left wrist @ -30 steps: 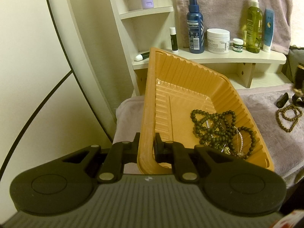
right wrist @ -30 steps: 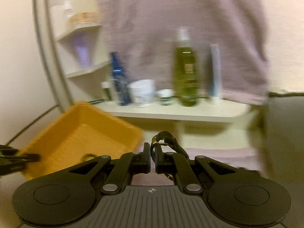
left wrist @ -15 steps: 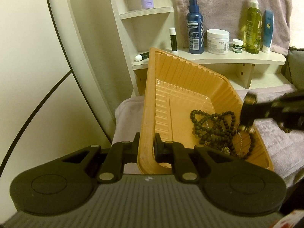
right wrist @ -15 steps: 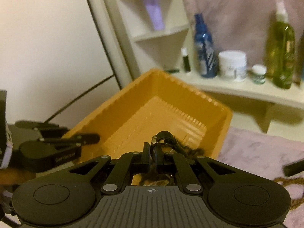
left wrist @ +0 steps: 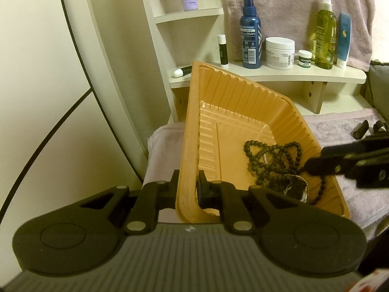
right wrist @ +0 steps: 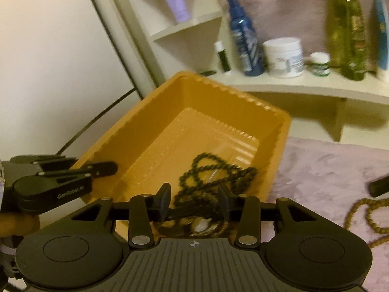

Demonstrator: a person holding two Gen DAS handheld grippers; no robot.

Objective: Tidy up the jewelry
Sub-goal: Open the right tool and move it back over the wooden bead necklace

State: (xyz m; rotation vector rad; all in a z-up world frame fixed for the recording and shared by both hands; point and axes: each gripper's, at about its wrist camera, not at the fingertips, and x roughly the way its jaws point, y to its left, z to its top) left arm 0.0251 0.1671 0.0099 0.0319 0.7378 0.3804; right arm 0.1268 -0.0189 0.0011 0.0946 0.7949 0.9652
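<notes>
The left tool (left wrist: pixel 187 187) is clamping the near wall of the ribbed orange plastic tray (left wrist: pixel 243 102), holding it tilted. The right tool (right wrist: pixel 193 200) is hanging over the tray's low corner, its jaws having just been opening, now part-wide with nothing pressed between them. The tangled dark bead necklaces (right wrist: pixel 211 170) are lying just ahead of and beneath it, inside the tray. A tan bead strand (right wrist: pixel 364 215) is waiting on the mauve towel (right wrist: pixel 328 170), nearer the right hand.

The surface (left wrist: pixel 345 131) is covered by a mauve towel (right wrist: pixel 323 170). On the towel: an orange tray (left wrist: pixel 194 126), tilted; a tan bead bracelet (right wrist: pixel 369 215); small black items (left wrist: pixel 361 130). The cream shelf (left wrist: pixel 279 76) above carries upright bottles, jars and tubes.
</notes>
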